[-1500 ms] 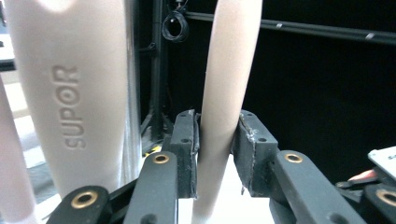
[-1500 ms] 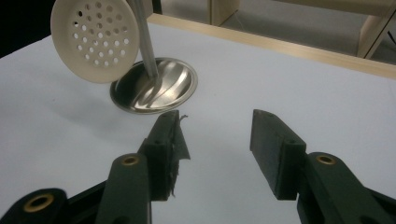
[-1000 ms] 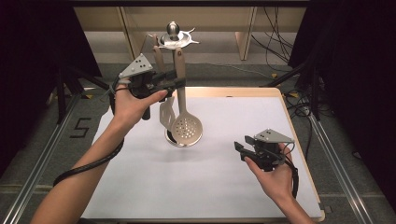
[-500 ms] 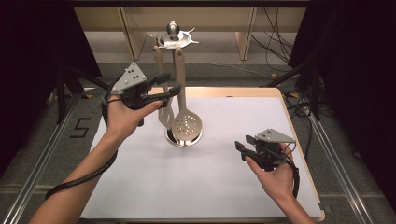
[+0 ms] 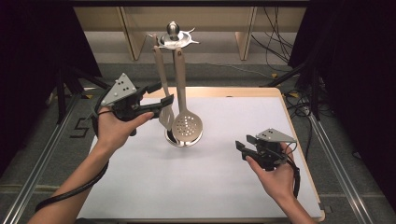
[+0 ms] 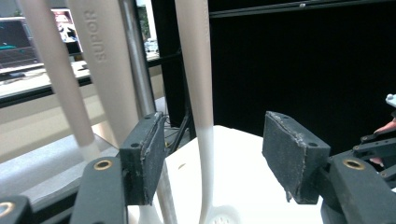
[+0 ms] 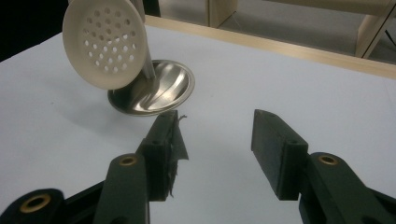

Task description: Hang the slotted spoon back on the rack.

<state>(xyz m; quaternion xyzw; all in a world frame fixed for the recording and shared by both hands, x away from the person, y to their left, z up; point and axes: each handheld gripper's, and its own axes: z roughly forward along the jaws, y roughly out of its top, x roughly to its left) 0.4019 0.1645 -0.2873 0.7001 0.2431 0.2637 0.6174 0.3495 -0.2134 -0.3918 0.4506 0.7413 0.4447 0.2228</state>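
Note:
A metal utensil stand (image 5: 173,36) rises from a round steel base dish (image 5: 173,139) (image 7: 156,91) on the white mat. From it hang a beige perforated skimmer (image 5: 187,126) (image 7: 105,44) and a beige slotted spatula (image 5: 166,116). My left gripper (image 5: 162,93) (image 6: 210,126) is open, level with the handles just left of the stand. In the left gripper view a thin beige handle (image 6: 198,70) stands in the gap between the pads, touching neither. A broader handle marked SUPOR (image 6: 100,56) lies outside the left pad. My right gripper (image 5: 243,142) (image 7: 217,121) is open and empty, low over the mat to the right of the dish.
The white mat (image 5: 210,186) covers a wooden table with a raised edge (image 5: 280,93). Metal rails run along both sides on the floor. Cables (image 5: 280,51) lie behind the table at the right, and wooden legs (image 5: 128,32) stand at the back.
My left gripper has come down and toward me along the hanging handles, its open jaws now around one handle. The right gripper has stayed still.

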